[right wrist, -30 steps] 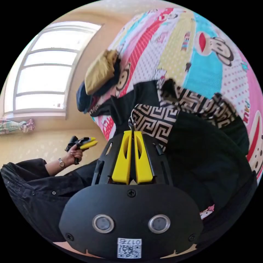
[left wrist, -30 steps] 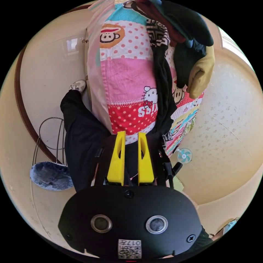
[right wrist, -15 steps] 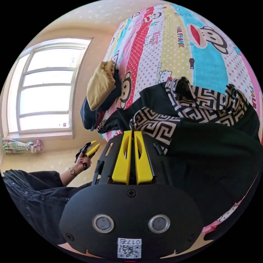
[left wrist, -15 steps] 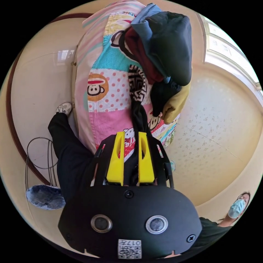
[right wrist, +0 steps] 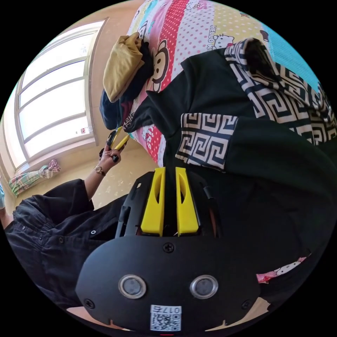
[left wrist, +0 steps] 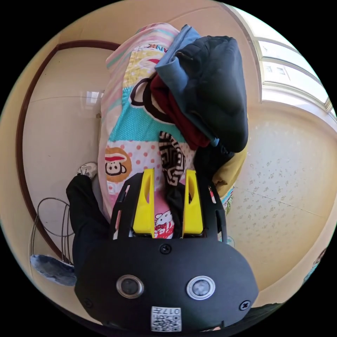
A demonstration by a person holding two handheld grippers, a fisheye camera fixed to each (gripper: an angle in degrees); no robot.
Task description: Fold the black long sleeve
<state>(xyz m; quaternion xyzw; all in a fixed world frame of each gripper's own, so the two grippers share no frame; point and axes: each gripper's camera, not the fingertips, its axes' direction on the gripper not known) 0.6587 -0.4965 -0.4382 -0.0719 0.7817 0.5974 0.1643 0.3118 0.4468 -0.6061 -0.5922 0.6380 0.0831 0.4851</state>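
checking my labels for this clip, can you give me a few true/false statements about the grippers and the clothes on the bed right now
1. The left gripper has its jaws apart around the sleeve. True.
2. The black long sleeve hangs on a hanger. False: it lies on the patterned bedsheet.
3. The sleeve cuff is plain black. False: it has a black and cream key pattern.
4. A pile of clothes sits on the bed by the window side. True.
5. The right gripper holds a yellow garment. False: its jaws are near black fabric.
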